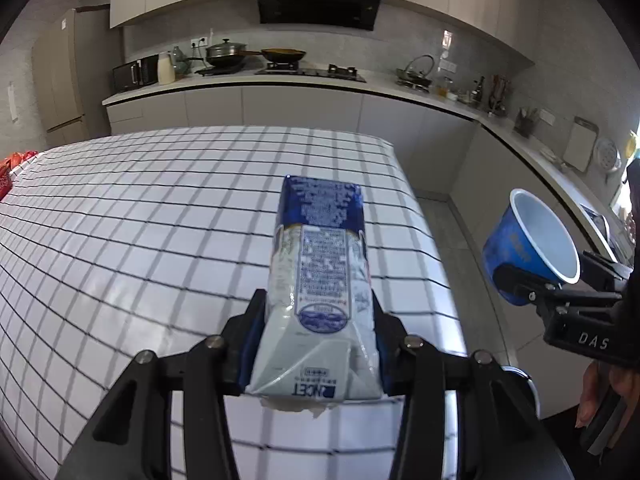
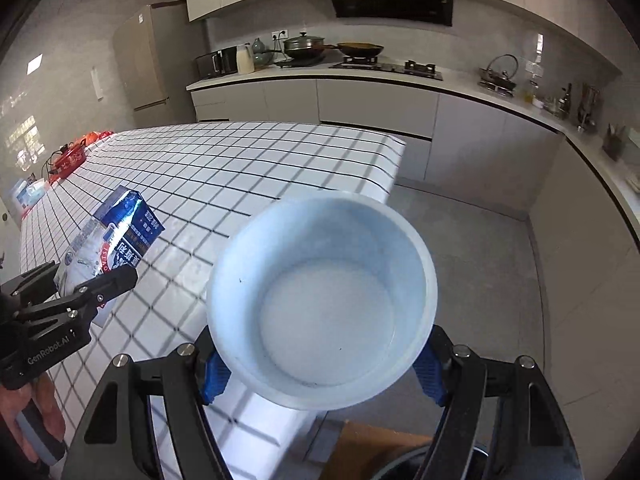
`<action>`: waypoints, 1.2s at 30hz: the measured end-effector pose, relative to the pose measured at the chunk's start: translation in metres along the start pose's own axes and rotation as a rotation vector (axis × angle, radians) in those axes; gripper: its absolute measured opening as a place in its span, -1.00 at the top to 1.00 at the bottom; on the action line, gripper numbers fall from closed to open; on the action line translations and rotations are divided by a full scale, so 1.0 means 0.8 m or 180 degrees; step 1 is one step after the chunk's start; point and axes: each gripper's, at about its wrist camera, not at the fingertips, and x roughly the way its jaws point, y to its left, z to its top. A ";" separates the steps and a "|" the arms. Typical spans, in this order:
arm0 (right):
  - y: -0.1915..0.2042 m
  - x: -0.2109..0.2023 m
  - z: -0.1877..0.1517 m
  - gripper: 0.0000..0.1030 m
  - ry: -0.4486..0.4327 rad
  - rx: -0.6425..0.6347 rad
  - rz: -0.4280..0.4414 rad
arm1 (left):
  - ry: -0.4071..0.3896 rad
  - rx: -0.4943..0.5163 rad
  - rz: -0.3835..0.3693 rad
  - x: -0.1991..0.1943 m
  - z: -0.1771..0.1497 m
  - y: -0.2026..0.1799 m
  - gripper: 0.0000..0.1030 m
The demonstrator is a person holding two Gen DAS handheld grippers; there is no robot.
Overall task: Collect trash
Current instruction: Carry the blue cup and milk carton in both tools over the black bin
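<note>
My left hand-held gripper [image 1: 320, 320] — clamped on a milk carton [image 1: 320, 276], held above the checked worktop [image 1: 140, 220]. My right hand-held gripper [image 2: 320, 376] — gripping a blue cup [image 2: 320, 300] beside the worktop's edge.

1 milk carton [image 1: 320, 280], 1 blue cup [image 1: 532, 240], 2 grippers [image 1: 318, 344] [image 2: 320, 372], 1 desk [image 1: 140, 220]

Left tool [image 1: 318, 344] clamps milk carton [image 1: 320, 276]; right tool [image 1: 548, 280] grips blue cup [image 1: 528, 240].
</note>
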 end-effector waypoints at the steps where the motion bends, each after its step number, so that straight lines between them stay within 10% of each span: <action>1: -0.007 -0.009 -0.007 -0.47 -0.0005 0.0010 -0.0003 | 0.0007 0.0012 -0.0017 -0.003 -0.003 -0.007 0.09; 36: -0.233 -0.159 -0.226 -0.47 0.0161 0.0443 -0.0315 | 0.0302 0.0660 -0.0419 -0.032 -0.132 -0.285 0.09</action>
